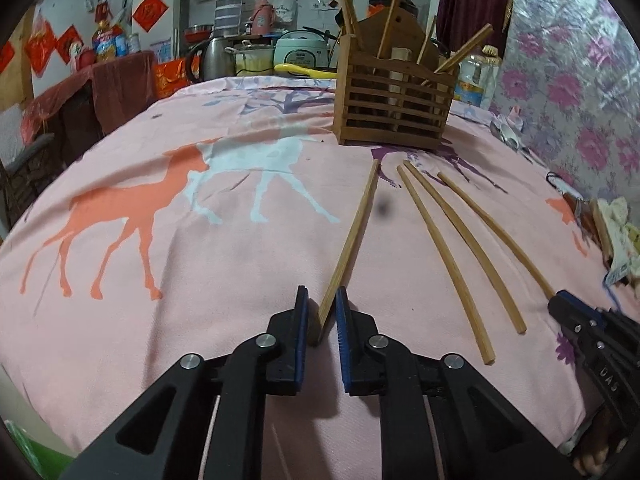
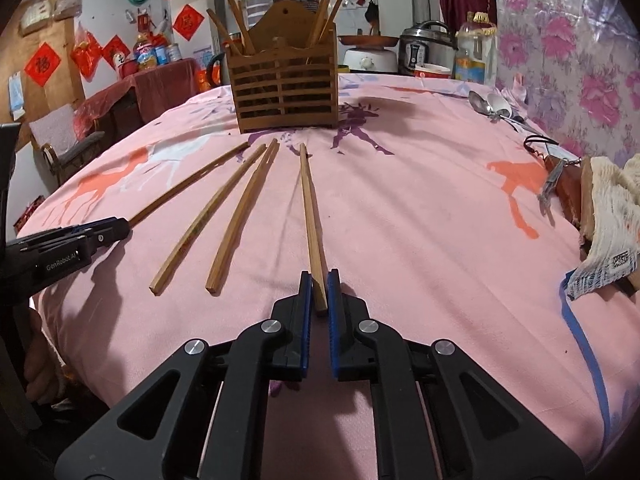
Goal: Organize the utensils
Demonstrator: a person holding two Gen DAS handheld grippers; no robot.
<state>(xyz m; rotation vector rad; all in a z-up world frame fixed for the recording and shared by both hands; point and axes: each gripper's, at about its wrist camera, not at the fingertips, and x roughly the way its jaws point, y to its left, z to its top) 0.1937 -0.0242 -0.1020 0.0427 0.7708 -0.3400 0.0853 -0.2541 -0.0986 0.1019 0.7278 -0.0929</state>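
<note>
Several wooden chopsticks lie fanned on the pink deer-print cloth in front of a slatted wooden utensil holder (image 1: 394, 104), also in the right wrist view (image 2: 284, 94), which has more chopsticks standing in it. My left gripper (image 1: 322, 304) straddles the near end of the leftmost chopstick (image 1: 352, 236); its jaws are narrowly apart, with a small gap to the left pad. My right gripper (image 2: 319, 286) is closed on the near end of the rightmost chopstick (image 2: 309, 208). Two chopsticks (image 1: 448, 256) (image 2: 240, 216) lie loose between them. Each gripper shows in the other's view (image 1: 560, 304) (image 2: 116, 228).
Metal spoons (image 2: 490, 106) lie at the far right by the floral wall. A wooden block with a knitted cloth (image 2: 604, 208) and a blue cord (image 2: 588, 356) sit at the right edge. Bottles, cookers and a kettle stand behind the table (image 1: 224, 264).
</note>
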